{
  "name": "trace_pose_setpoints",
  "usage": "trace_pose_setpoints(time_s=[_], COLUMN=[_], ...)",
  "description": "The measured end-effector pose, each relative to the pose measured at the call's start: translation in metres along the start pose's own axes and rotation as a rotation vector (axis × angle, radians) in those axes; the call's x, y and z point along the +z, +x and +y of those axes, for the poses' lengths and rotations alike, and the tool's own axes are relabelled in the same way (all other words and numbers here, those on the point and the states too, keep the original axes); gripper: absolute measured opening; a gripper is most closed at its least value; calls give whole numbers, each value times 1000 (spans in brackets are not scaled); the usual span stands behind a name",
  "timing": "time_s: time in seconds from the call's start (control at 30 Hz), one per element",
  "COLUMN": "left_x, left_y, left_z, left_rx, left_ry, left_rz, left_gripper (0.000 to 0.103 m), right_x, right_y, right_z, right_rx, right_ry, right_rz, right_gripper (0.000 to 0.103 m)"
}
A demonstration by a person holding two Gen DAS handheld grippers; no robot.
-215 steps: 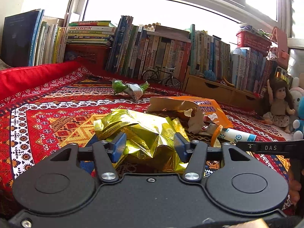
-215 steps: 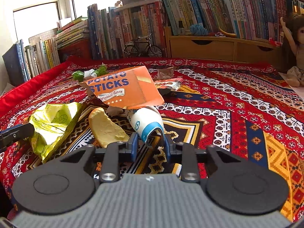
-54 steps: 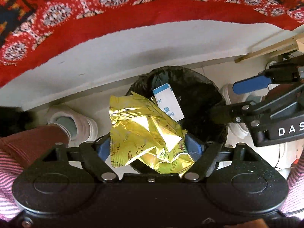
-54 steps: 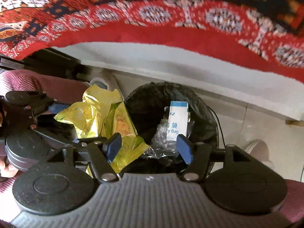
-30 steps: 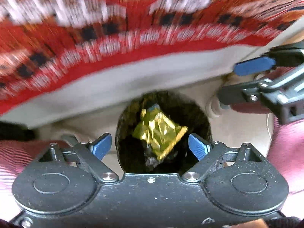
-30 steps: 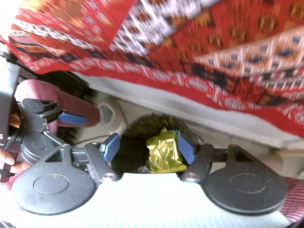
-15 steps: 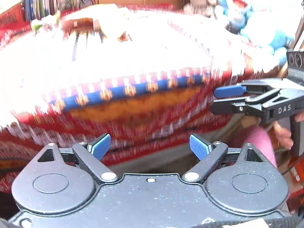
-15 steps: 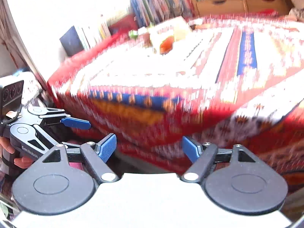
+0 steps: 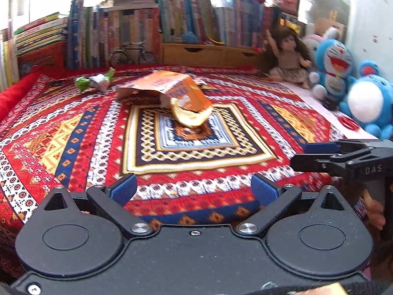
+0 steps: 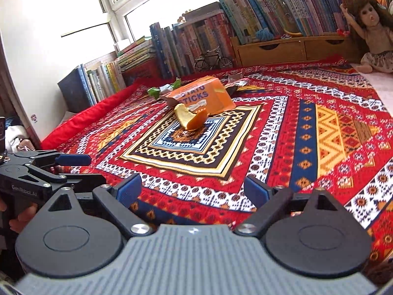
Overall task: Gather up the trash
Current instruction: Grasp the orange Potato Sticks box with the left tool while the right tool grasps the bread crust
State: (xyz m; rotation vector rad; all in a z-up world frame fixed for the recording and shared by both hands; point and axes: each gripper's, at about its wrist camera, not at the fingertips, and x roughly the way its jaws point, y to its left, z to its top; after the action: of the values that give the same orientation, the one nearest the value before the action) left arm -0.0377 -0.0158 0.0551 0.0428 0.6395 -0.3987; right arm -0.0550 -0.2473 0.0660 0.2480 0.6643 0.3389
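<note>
An orange potato sticks box (image 9: 169, 89) (image 10: 206, 95) lies on its side in the middle of the patterned cloth. A curled orange peel (image 9: 190, 115) (image 10: 190, 119) rests just in front of it. A green and white crumpled wrapper (image 9: 93, 82) (image 10: 162, 89) sits further back left, and a dark wrapper (image 10: 237, 84) lies behind the box. My left gripper (image 9: 194, 189) is open and empty above the near edge of the cloth. My right gripper (image 10: 192, 188) is open and empty too, to the right of the left one.
Rows of books (image 9: 127, 27) and a small model bicycle (image 9: 133, 54) line the far edge. A doll (image 9: 286, 56) and blue plush toys (image 9: 334, 68) sit at the right. A wooden drawer unit (image 10: 289, 48) stands behind the cloth. A hand (image 9: 374, 209) holds the right gripper's handle.
Both grippers dropped their loads into the black bin under the table, the gold wrapper from the left. Both have since swung up from the bin and now face the table top, open and empty.
</note>
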Motion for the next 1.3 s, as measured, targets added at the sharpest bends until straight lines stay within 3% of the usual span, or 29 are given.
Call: trace_pose_setpoints(time_s=[0.13,0.27,0.43,0.6,0.8,0.9,1.0,1.07,1.1,1.13,1.17,1.27,1.3], left_x=[8,19,43,71,99,106,111,111,110,110,112,115,116], left_y=[21,33,58,98,150,173,197,208,209,208,205,190,184], left_z=[18,33,58,86,97,95,94,94,94,93,91,80,77], left_rx=[51,40,0,-12,25,33,42,55,42,26,22,25,20], left_ry=[-55,-141,-282,-461,-540,-551,-574,-612,-620,-616,-600,-518,-502], left_rz=[-13,-46,-78,-99,-111,-99,-38,-6,-17,-34,-46,-97,-111], left_gripper=[99,99,99,99,99,97,84,62,58,46,40,24,22], right_x=[19,38,51,59,65,65,66,65,65,63,62,59,59], right_y=[18,42,73,106,148,161,163,160,158,155,150,137,132], right_z=[-1,-6,-7,2,16,19,21,20,19,19,19,17,16], right_rx=[-68,-121,-122,-66,-81,-90,-95,-99,-103,-107,-111,-113,-111], right_ry=[-23,-29,-2,46,51,52,42,50,48,44,37,28,28], right_rz=[6,26,62,73,82,76,77,80,80,77,71,56,52], right_gripper=[95,94,89,84,71,58,40,27,24,21,19,15,15])
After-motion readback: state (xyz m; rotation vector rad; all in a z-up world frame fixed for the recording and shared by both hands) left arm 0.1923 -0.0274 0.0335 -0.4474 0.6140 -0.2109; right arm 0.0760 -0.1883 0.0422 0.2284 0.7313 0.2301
